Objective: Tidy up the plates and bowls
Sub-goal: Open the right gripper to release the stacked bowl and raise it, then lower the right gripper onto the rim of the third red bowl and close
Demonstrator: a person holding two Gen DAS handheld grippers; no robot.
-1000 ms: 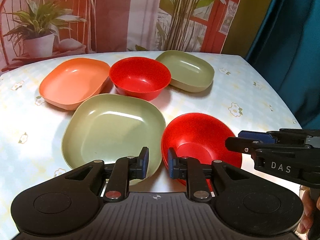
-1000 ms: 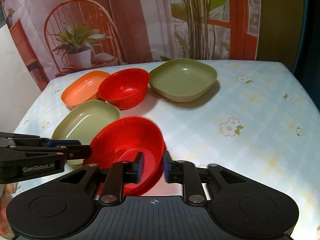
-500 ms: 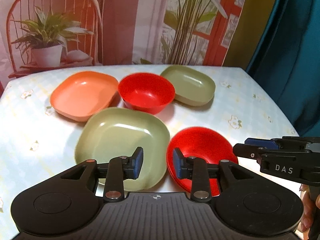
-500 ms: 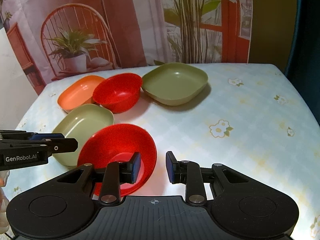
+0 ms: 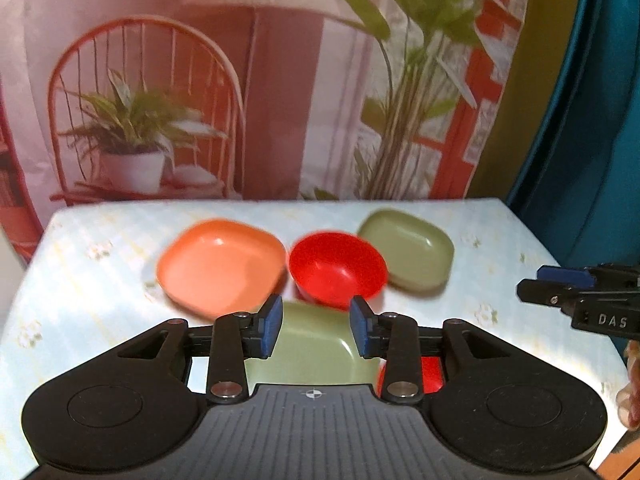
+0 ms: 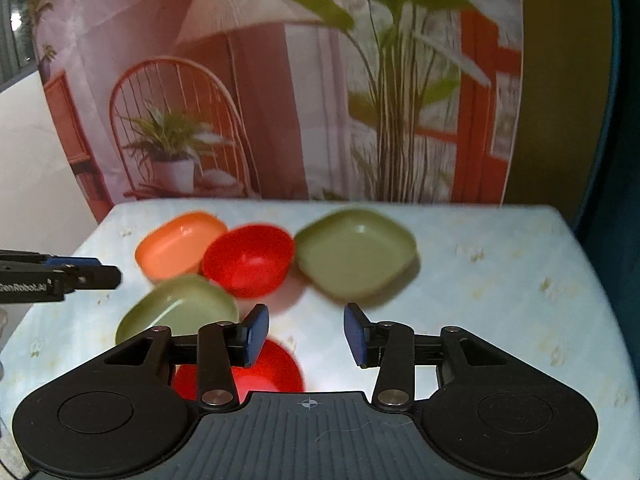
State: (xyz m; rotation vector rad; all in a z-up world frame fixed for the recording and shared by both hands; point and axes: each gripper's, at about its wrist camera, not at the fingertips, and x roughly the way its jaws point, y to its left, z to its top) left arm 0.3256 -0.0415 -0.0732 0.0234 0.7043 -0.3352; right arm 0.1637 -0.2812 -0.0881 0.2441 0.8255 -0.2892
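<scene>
Five dishes sit on the flowered table [image 5: 80, 280]. At the back stand an orange plate [image 5: 222, 266], a red bowl [image 5: 338, 268] and a green plate [image 5: 408, 254] in a row. Closer in lie a second green plate [image 5: 312, 350] and a second red bowl [image 5: 430, 372], partly hidden by my left gripper [image 5: 316, 330]. That gripper hovers above them, its jaws opening and holding nothing. My right gripper [image 6: 306, 334] hangs over the near red bowl [image 6: 272, 368], its jaws also opening with nothing between them. Each gripper shows at the edge of the other's view.
A printed backdrop with a chair and potted plants hangs behind the table's far edge. A teal curtain [image 5: 580, 140] stands at the right. Bare tablecloth [image 6: 500, 280] lies right of the dishes. A hand [image 5: 632, 380] shows at the right edge.
Both grippers have risen and tipped upward, so the dishes sit lower and smaller in view. Both pairs of jaws have spread wider. The dishes have not moved.
</scene>
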